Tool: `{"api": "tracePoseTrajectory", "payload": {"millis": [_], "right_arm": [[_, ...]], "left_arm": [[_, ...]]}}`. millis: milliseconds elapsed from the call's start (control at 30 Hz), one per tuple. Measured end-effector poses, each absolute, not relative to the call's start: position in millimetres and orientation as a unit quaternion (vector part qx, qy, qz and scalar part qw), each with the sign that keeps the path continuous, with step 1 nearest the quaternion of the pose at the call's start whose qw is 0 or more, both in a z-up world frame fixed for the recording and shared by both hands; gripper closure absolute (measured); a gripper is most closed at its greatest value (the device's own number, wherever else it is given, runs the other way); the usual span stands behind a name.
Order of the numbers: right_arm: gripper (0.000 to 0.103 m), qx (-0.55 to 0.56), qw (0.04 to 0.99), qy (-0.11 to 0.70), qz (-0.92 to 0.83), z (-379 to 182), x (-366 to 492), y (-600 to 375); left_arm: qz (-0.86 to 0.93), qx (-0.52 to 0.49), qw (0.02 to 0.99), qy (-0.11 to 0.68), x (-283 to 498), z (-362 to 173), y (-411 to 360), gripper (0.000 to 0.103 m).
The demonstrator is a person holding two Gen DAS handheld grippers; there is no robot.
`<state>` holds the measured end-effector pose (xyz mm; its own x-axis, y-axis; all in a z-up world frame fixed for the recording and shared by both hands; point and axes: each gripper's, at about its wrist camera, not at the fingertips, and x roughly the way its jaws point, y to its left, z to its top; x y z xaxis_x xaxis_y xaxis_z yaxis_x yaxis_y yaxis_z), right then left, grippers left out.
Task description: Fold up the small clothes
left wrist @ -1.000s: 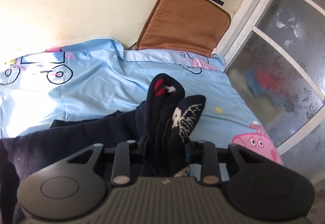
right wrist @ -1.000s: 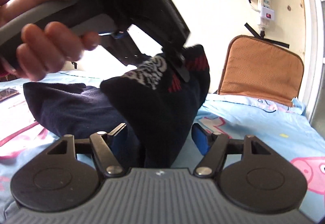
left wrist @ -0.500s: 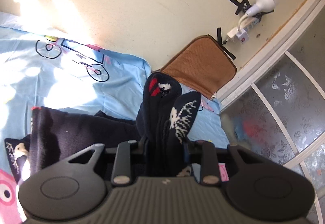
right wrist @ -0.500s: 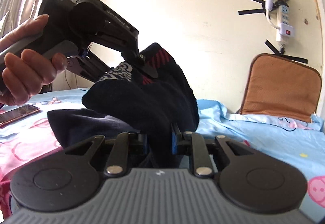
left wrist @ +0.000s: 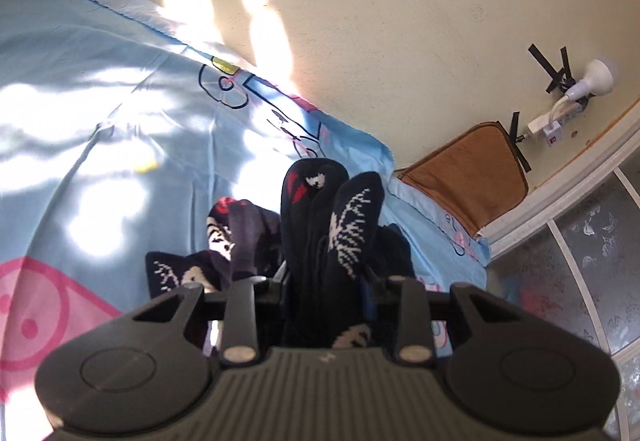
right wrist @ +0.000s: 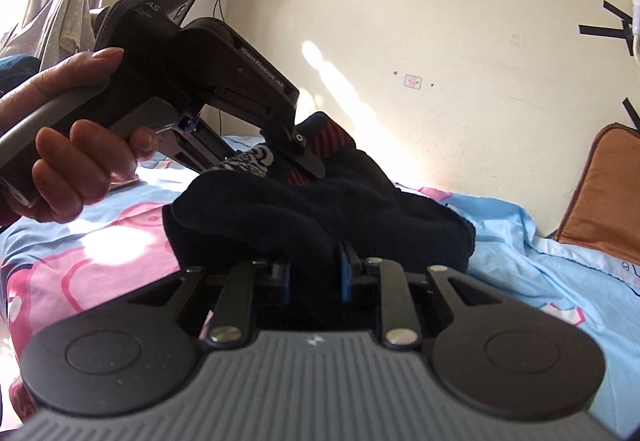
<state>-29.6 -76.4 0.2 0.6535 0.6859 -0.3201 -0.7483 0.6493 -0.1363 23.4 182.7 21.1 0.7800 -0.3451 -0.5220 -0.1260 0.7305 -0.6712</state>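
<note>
While sunlit blue sheet (left wrist: pixel 120 89) underlies socks (left wrist: pixel 332 225), brown cushion (left wrist: pixel 472 173) beside.

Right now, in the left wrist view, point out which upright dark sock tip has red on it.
The taller navy knitted sock tip, picture-left: it bears a red patch; the shorter navy tip beside it shows only white stitching.

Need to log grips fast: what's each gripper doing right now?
Left gripper: closed on the dark socks, easing open.
Right gripper: closed on the same socks, easing open.
</note>
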Motion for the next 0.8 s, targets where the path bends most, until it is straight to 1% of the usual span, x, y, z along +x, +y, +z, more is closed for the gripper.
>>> {"api": "tracePoseTrajectory", "payload": {"millis": [33,100,133,167,233,267,300,367,433,500,567,667,733,800], "right_arm": [[0.071,-0.13,0.898,0.125,0.401,-1.5,-32.2,-73.6],[0.062,-0.128,0.894,0.133,0.408,-3.0,-31.4,-70.2],[0.053,-0.125,0.892,0.135,0.413,-3.1,-31.6,-69.8],[0.048,-0.121,0.889,0.137,0.42,-4.2,-35.2,-69.3],[0.044,-0.114,0.885,0.137,0.431,-3.0,-40.8,-70.3],[0.044,-0.104,0.881,0.136,0.441,-1.2,-42.3,-73.0],[0.044,-0.088,0.876,0.135,0.454,1.1,-44.1,-77.2],[0.044,-0.059,0.866,0.134,0.478,7.5,-45.2,-84.7],[0.045,-0.035,0.853,0.139,0.501,12.2,-45.2,-89.2],[0.049,-0.018,0.844,0.156,0.514,13.2,-41.4,-88.6],[0.07,-0.014,0.839,0.185,0.512,10.9,-33.6,-81.4],[0.075,0.008,0.828,0.239,0.507,4.3,-18.3,-67.5],[0.078,0.017,0.824,0.256,0.505,2.4,-9.7,-57.6],[0.078,0.027,0.817,0.274,0.507,2.1,-2.3,-48.1]], "left_arm": [[-0.059,-0.363,0.871,0.326,22.9,17.0,185.7,0.071],[-0.056,-0.359,0.873,0.325,22.6,10.4,187.1,0.064],[-0.054,-0.355,0.875,0.324,22.5,8.6,186.8,0.062],[-0.051,-0.348,0.879,0.322,22.2,7.2,186.3,0.058],[-0.044,-0.331,0.887,0.318,21.6,7.4,183.0,0.055],[-0.038,-0.321,0.892,0.317,21.2,8.4,181.4,0.05],[-0.024,-0.307,0.897,0.318,20.6,9.6,180.6,0.038],[0.0,-0.281,0.907,0.315,18.5,12.6,178.4,0.025],[-0.005,-0.282,0.908,0.309,14.2,14.5,180.4,0.025],[-0.014,-0.289,0.91,0.298,7.2,17.5,183.6,0.02],[-0.013,-0.286,0.914,0.288,-0.1,20.3,183.6,0.015],[-0.011,-0.286,0.915,0.285,-5.5,21.9,184.6,0.014],[-0.008,-0.286,0.914,0.287,-6.6,20.1,185.9,0.012],[-0.004,-0.289,0.912,0.292,-5.2,17.0,188.6,0.007]]}}
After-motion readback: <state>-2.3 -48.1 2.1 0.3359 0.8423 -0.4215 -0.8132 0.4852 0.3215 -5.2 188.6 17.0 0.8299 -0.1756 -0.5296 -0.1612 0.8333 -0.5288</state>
